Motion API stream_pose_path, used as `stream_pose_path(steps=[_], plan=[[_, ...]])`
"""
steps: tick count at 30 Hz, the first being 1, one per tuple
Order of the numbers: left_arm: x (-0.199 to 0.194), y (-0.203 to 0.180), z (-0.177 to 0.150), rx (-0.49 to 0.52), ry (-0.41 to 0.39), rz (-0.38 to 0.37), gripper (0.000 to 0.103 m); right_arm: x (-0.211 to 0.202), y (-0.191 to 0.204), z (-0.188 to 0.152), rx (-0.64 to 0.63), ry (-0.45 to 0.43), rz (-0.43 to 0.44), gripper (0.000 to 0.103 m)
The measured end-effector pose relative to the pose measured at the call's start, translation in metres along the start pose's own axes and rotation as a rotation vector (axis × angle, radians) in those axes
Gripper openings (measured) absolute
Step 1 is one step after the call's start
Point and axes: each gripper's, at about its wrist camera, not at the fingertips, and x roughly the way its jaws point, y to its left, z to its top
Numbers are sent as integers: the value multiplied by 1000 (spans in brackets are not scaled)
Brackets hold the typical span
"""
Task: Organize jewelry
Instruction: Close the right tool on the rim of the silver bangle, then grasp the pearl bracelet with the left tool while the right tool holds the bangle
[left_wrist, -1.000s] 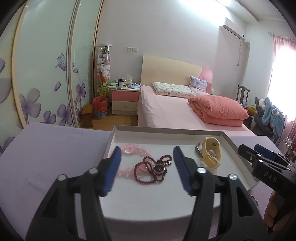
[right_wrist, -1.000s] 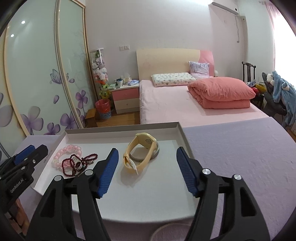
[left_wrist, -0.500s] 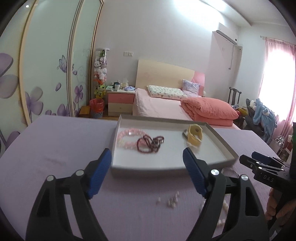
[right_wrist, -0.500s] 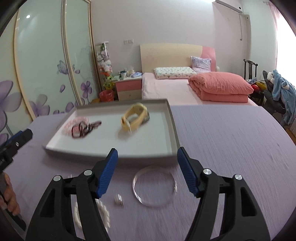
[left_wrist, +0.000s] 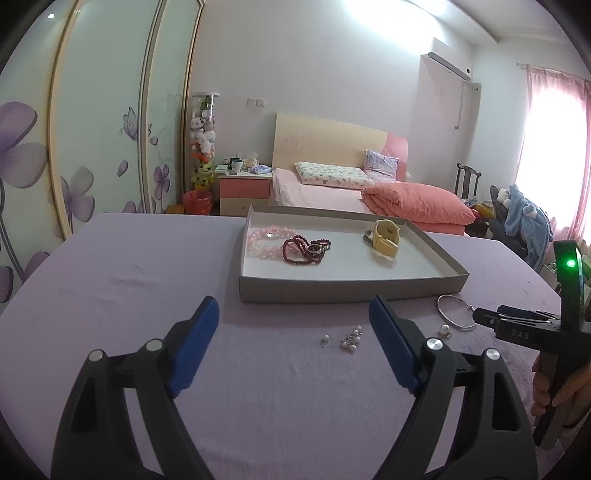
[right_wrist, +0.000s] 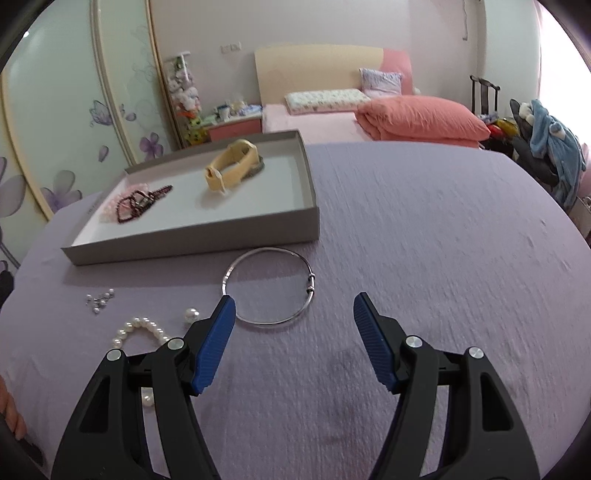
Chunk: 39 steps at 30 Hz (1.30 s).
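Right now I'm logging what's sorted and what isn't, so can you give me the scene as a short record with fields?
surface: purple tablecloth
container: shallow grey cardboard tray
in tray: pink bead bracelet; dark red bead strand; yellow strap watch
outside tray: thin silver wire bangle; white pearl bracelet; single large pearl; cluster of small pearl pins
left gripper: open, empty
right gripper: open, empty, nearest the bangle

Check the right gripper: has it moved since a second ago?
Yes. The right gripper has pulled back toward the person: its fingertips were over the gray tray by the yellow watch; now they hang short of it, over the silver bangle.
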Motion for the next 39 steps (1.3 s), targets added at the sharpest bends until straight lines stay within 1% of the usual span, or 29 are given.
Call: stream_pose_path(steps=[1, 3, 4, 8, 12, 13, 18, 21, 22, 23, 24, 32, 36, 38, 39], plan=[[1, 1, 0, -4, 3, 1, 82, 3, -1, 1, 8, 8, -3, 62], [2, 2, 0, -10, 6, -1, 82, 5, -3, 3, 16, 13, -10, 62], [3, 2, 0, -10, 6, -1, 82, 7, -1, 4, 18, 14, -12, 62], [4, 2, 1, -11, 7, -4, 82, 13, 6, 5, -5, 35, -17, 70], [3, 3, 1, -11, 4, -6, 82, 18, 8, 5, -1, 64, -13, 71], [3, 3, 1, -12, 5, -5, 82, 19, 9, 5, -2, 71, -23, 71], [4, 3, 1, -11, 6, -3, 82, 21, 3, 8, 40, 67, -53, 70], [5, 4, 0, -12, 9, -3, 82, 23, 6, 8, 28, 80, -43, 71], [5, 5, 0, -11, 10, -3, 82, 24, 8, 8, 25, 86, -41, 73], [6, 5, 0, -10, 10, -1, 82, 25, 10, 8, 25, 90, -39, 77], [6, 5, 0, -10, 11, 0, 82, 26, 10, 8, 25, 92, -35, 79], [8, 4, -2, -6, 18, -1, 82, 32, 19, 11, -14, 116, -65, 88], [11, 6, -1, -14, 25, 2, 82, 31, 20, 9, -24, 118, -80, 86], [12, 8, -1, -18, 28, 3, 82, 29, 20, 10, -30, 106, -76, 70], [12, 9, -1, -22, 30, 5, 82, 29, 20, 10, -31, 105, -75, 70]])
